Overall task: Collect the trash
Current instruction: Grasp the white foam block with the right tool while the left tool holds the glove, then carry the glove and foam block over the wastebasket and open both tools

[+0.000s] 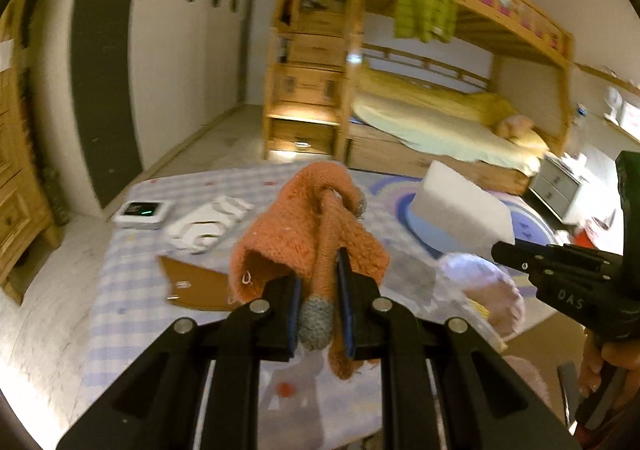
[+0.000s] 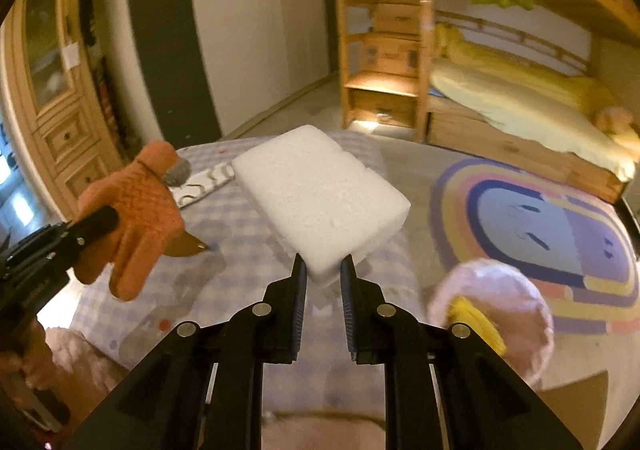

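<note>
Your left gripper (image 1: 320,290) fingers clamp the orange knitted glove (image 1: 308,226); your right gripper (image 2: 323,270) fingers clamp the white foam block (image 2: 320,194). Pink bag (image 2: 496,314) holds something yellow.

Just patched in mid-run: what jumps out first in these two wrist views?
Two lifted loads: the left hand-held gripper is clamped on an orange knitted glove dead centre of its view, and the right hand-held gripper pinches a corner of a white foam block above the checked mat. Behind them a wooden bunk bed with a green jacket hung from its top rail fills the far right.
</note>
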Demonstrator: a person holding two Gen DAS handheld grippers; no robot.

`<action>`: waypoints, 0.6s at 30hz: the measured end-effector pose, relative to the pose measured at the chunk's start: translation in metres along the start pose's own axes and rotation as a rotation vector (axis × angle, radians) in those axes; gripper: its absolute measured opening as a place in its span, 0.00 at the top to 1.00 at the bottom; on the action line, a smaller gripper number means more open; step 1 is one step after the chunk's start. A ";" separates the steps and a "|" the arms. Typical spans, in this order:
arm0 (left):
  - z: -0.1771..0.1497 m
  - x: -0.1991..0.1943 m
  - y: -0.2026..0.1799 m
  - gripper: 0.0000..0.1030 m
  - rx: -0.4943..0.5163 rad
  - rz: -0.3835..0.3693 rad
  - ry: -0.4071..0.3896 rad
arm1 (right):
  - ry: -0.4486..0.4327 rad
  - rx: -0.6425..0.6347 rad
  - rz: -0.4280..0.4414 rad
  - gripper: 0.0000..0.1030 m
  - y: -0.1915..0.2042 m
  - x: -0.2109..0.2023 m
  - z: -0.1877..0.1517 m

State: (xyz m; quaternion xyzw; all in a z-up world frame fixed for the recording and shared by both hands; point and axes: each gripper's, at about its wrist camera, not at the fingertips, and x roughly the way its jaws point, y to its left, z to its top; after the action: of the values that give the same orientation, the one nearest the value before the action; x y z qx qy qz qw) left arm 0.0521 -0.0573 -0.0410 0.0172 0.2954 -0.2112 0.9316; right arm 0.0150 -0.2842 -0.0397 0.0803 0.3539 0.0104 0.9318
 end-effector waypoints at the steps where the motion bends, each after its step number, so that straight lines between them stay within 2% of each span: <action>1: 0.001 0.003 -0.013 0.86 0.021 -0.019 0.002 | -0.004 0.013 -0.014 0.83 -0.007 -0.004 -0.003; 11: 0.007 0.033 -0.126 0.86 0.167 -0.187 0.011 | -0.035 0.168 -0.195 0.82 -0.101 -0.039 -0.030; 18: 0.009 0.066 -0.182 0.86 0.218 -0.252 0.048 | -0.008 0.279 -0.286 0.81 -0.157 -0.041 -0.054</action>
State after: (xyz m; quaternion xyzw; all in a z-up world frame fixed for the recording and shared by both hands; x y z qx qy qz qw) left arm 0.0317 -0.2499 -0.0532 0.0858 0.2928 -0.3565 0.8830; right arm -0.0578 -0.4345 -0.0774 0.1574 0.3561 -0.1714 0.9050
